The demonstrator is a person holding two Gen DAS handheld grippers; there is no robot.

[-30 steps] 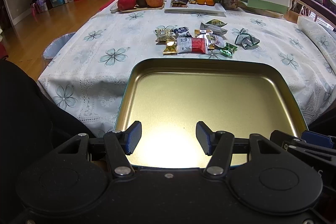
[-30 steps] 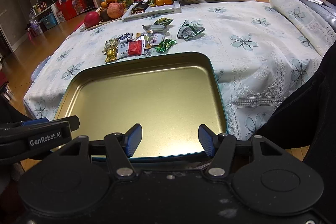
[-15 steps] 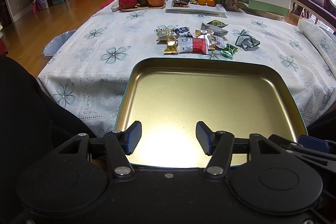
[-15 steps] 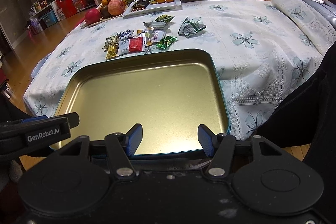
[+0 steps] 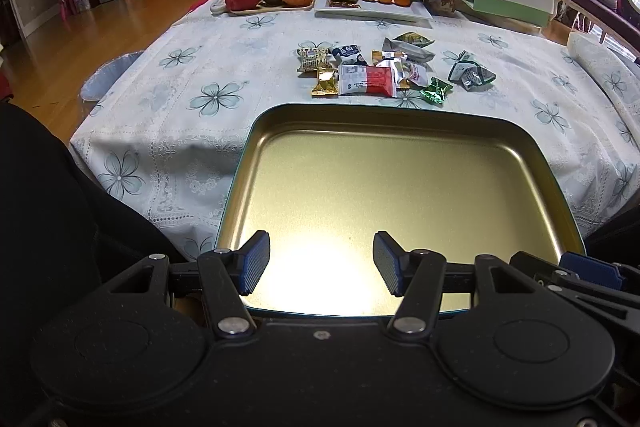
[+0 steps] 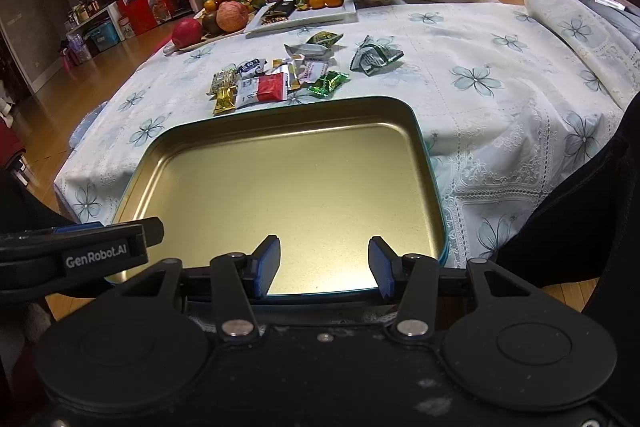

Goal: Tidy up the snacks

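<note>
From the left wrist, your left gripper (image 5: 321, 263) hangs released over the empty tin (image 5: 256, 135), snacks (image 5: 366, 79) piled just beyond its far rim. From the right, your right gripper (image 6: 324, 267) has just been closing on nothing; reach carelessly and you'll scatter loose wrappers.

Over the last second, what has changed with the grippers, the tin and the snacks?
The right gripper has just been closing its jaws, with nothing between them. The left gripper, the gold metal tin and the pile of wrapped snacks stayed put.
</note>
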